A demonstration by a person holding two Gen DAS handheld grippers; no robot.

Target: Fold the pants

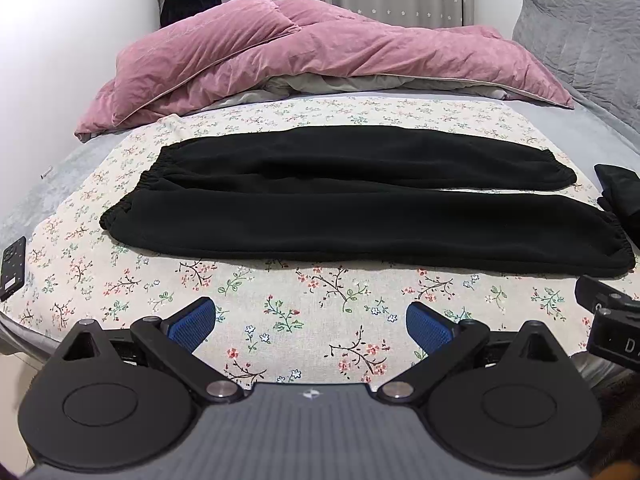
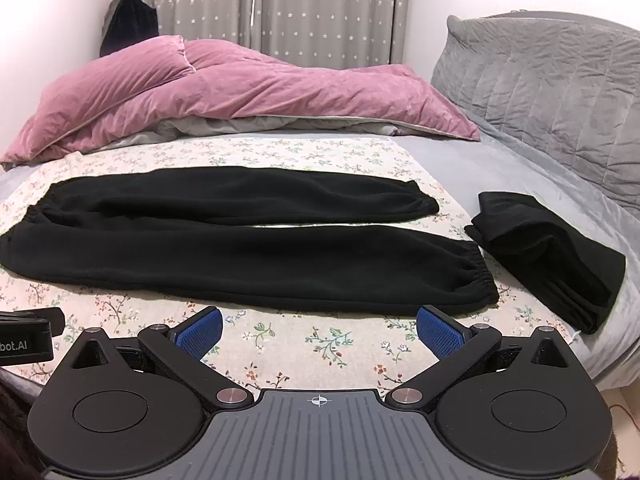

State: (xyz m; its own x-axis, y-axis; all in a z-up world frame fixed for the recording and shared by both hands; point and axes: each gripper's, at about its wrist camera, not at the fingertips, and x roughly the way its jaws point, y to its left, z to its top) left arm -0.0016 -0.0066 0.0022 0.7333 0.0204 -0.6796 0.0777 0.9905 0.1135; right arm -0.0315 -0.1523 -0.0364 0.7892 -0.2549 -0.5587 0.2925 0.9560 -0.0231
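Black fleece pants (image 1: 340, 208) lie flat on a floral cloth (image 1: 280, 320) on the bed, waistband at the left, both elastic-cuffed legs running right. They also show in the right wrist view (image 2: 248, 256). My left gripper (image 1: 311, 320) is open and empty, above the cloth a little short of the near leg. My right gripper (image 2: 318, 330) is open and empty, near the cuff end of the near leg.
A folded black garment (image 2: 560, 256) lies right of the cuffs on the grey sheet (image 2: 460, 168). A pink duvet (image 1: 300, 56) is heaped behind. A grey headboard (image 2: 552, 92) stands at right. A black phone (image 1: 12, 268) lies at the left bed edge.
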